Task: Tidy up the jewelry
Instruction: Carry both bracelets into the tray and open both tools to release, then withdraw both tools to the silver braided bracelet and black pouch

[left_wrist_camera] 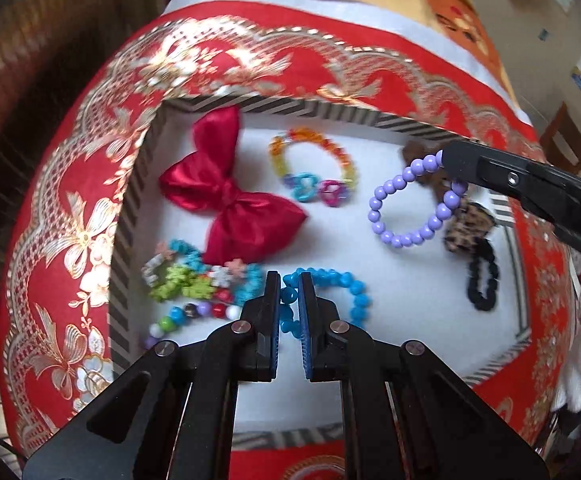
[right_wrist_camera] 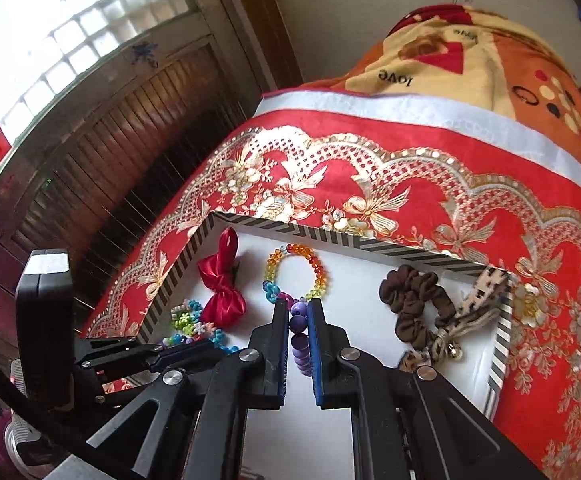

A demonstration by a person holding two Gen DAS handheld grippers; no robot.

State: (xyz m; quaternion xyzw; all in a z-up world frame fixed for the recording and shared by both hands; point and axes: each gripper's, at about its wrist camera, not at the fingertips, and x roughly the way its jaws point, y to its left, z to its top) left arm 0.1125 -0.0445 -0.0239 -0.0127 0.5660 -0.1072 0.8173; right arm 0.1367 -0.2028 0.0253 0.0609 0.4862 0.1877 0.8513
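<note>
Red satin cloth (right_wrist_camera: 422,200) with gold floral embroidery covers the surface we work over, edged by a white band; beyond it lies an orange and cream blanket (right_wrist_camera: 490,60). Dark wooden slatted panelling (right_wrist_camera: 130,128) and a bright gridded window (right_wrist_camera: 70,20) stand to the left.

On the cloth sits a shallow tray (left_wrist_camera: 274,102) with a striped rim and white floor. Our left claw (left_wrist_camera: 289,288) is nearly closed on the blue bead bracelet (left_wrist_camera: 350,292) at the tray's near edge, one bead pinched between the pads while the loop curls off to the right. Our right claw (right_wrist_camera: 299,316) is closed on the purple bead bracelet (left_wrist_camera: 406,208); in the left view its loop hangs down-left from the fingertips, above the tray floor, and in the right view its beads run in a line along the fingers.

In the tray we also see a red bow (left_wrist_camera: 226,196) lying diagonally, a rainbow bead bracelet (left_wrist_camera: 314,164), a heap of mixed bracelets (left_wrist_camera: 194,292), a brown scrunchie (right_wrist_camera: 414,300), a leopard-print scrunchie (left_wrist_camera: 466,228) and a black hair tie (left_wrist_camera: 482,280).
</note>
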